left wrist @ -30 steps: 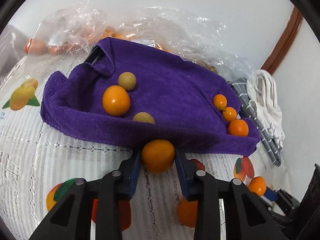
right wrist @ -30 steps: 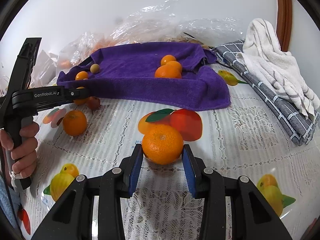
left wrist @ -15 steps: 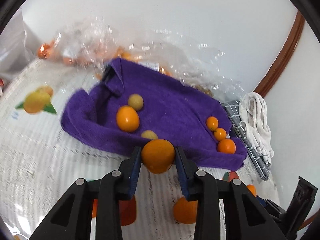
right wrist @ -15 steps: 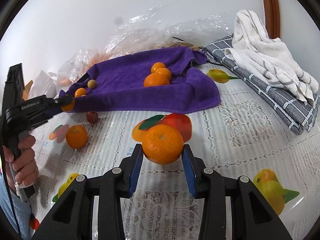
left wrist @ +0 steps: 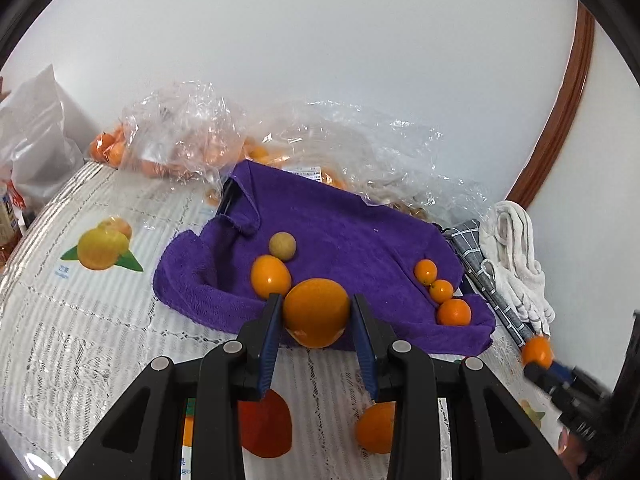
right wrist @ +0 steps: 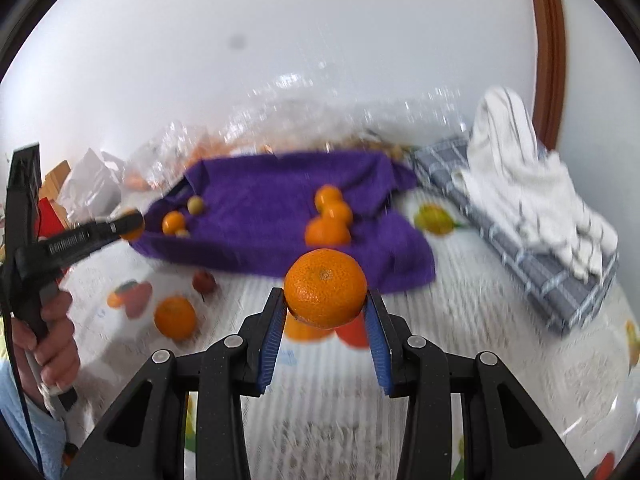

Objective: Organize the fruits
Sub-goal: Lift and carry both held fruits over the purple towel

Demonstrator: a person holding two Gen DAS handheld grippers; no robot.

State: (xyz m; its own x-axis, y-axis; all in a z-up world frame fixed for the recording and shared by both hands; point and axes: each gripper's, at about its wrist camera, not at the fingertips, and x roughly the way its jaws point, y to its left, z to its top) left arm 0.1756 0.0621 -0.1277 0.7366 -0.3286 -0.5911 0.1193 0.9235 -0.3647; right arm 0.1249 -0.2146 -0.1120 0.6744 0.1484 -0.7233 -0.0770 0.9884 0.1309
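Observation:
My left gripper [left wrist: 316, 316] is shut on a smooth orange fruit [left wrist: 316, 312], held in the air in front of the purple towel [left wrist: 352, 240]. Two fruits lie on the towel's left part, an orange one [left wrist: 270, 276] and a tan one [left wrist: 282, 245]; three small oranges [left wrist: 440, 291] line its right fold. My right gripper [right wrist: 325, 304] is shut on a dimpled mandarin [right wrist: 325, 288], lifted above the tablecloth. In the right wrist view the left gripper [right wrist: 132, 226] shows with its fruit near the towel's [right wrist: 280, 208] left edge. A loose orange [right wrist: 175, 317] and a small dark red fruit [right wrist: 205, 282] lie on the cloth.
Crumpled clear plastic bags [left wrist: 192, 136] with more oranges sit behind the towel. A grey checked cloth [right wrist: 520, 240] with a white towel [right wrist: 520, 172] on it lies at the right. The lace tablecloth [left wrist: 80, 320] carries printed fruit pictures. A hand [right wrist: 56, 344] grips the left tool.
Both grippers have risen with their fruit. The left one now looks down on the towel from higher and its fruit overlaps the towel's front edge. The mandarin has left the tablecloth.

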